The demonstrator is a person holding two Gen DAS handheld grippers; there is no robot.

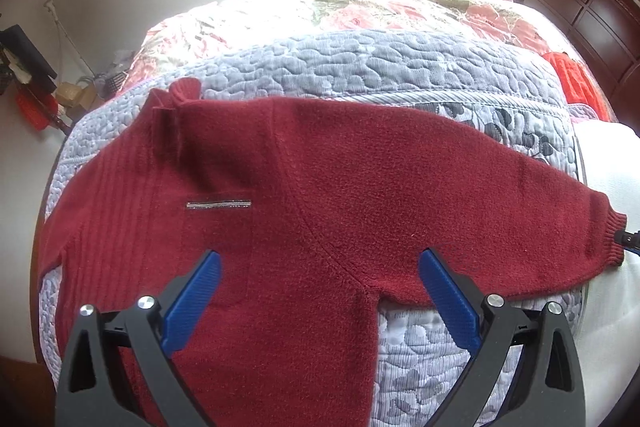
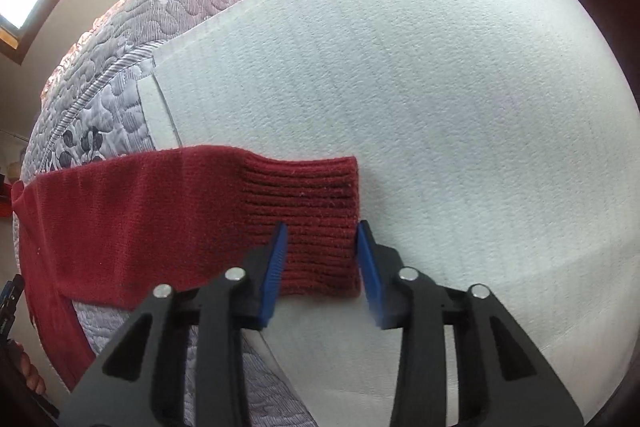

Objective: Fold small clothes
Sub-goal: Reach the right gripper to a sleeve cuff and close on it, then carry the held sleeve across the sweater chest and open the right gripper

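A dark red knit sweater (image 1: 320,179) lies flat on the bed, one sleeve stretched out to the right and ending in a ribbed cuff (image 1: 612,239). My left gripper (image 1: 319,254) hovers wide open over the sweater's body near the armpit, with nothing between its blue fingers. In the right wrist view the same ribbed cuff (image 2: 312,195) rests on a white pad (image 2: 420,67). My right gripper (image 2: 322,225) is open, one blue finger on each side of the cuff's near edge, low over it. The sweater's far sleeve is bunched at the upper left.
A grey-lavender quilt (image 1: 360,67) covers the bed under the sweater, over a floral bedspread (image 1: 360,15). A bright orange-red garment (image 1: 576,83) lies at the right near the dark wooden headboard (image 1: 592,15). Clutter stands on the floor at the left (image 1: 36,95).
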